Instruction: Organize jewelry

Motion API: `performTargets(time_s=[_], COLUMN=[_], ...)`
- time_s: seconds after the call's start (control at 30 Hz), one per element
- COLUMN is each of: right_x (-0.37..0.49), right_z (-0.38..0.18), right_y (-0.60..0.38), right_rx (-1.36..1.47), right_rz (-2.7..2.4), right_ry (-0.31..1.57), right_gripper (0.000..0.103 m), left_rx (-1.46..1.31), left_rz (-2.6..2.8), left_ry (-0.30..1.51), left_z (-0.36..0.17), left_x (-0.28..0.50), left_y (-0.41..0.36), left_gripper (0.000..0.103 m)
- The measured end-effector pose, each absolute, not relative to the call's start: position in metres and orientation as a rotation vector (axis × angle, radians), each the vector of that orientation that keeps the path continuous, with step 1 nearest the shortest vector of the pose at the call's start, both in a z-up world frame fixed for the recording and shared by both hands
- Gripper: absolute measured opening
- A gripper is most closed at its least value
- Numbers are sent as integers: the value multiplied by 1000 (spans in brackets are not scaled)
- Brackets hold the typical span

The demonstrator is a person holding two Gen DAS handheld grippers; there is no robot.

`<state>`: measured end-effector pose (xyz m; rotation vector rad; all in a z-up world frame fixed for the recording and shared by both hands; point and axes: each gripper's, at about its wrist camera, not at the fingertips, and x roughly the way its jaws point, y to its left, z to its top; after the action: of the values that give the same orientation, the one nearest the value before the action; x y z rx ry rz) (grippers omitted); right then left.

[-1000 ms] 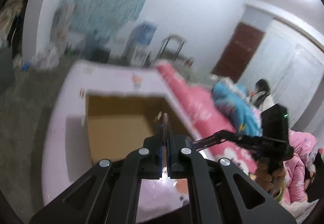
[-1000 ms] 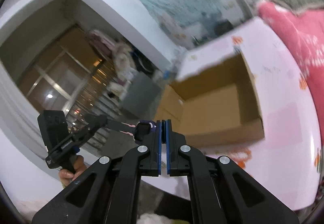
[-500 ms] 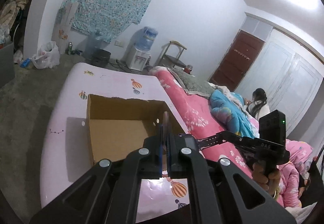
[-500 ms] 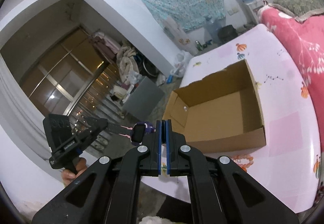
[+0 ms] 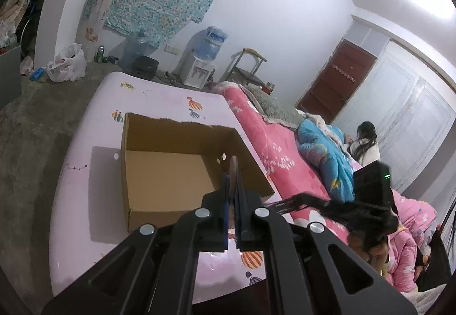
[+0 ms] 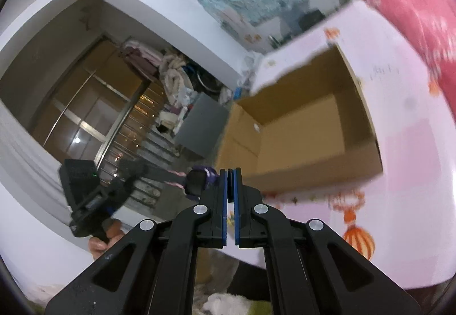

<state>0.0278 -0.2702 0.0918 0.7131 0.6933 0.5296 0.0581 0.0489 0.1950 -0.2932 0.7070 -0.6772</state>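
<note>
Left wrist view: left gripper [image 5: 231, 186] pinches a thin pinkish piece [image 5: 233, 169], box [image 5: 171, 172] open just ahead and below; right gripper [image 6: 230, 186] pressed together, seemingly empty.

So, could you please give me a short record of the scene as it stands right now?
surface: pale pink bed sheet with balloon prints
container: open brown cardboard box lying on the sheet, nothing seen inside
left gripper: shut on a thin pinkish piece, too small to identify
right gripper: shut, nothing seen held
both grippers: in front of the box's near wall
background: person sitting on the bed
</note>
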Motion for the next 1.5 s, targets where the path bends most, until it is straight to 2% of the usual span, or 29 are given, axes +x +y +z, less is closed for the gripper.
performTargets(time_s=[0.2, 0.37, 0.4, 0.5, 0.83, 0.93, 1.2, 1.5], right_x=[35, 37, 36, 31, 7, -10, -48, -40], right_z=[5, -27, -30, -34, -35, -37, -38, -38], right_y=[-259, -245, -244, -244, -279, -297, -324, -304], right_rx=[847, 776, 777, 774, 806, 817, 736, 602], right_rz=[507, 406, 398, 380, 317, 267, 156, 249], right_ry=[845, 909, 916, 920, 875, 859, 889, 999], right_gripper=[2, 9, 15, 24, 31, 35, 35, 35], left_rx=[-216, -164, -148, -147, -36, 28, 100, 109], left_rz=[-684, -718, -717, -751, -916, -984, -1072, -1093], left_ry=[766, 835, 839, 849, 771, 807, 961, 958], left_z=[167, 136, 133, 130, 153, 131, 58, 37], left_x=[58, 57, 55, 55, 32, 16, -25, -51], left_y=[20, -6, -10, -16, -55, -77, -107, -104], left_gripper=[2, 2, 2, 2, 2, 2, 2, 2])
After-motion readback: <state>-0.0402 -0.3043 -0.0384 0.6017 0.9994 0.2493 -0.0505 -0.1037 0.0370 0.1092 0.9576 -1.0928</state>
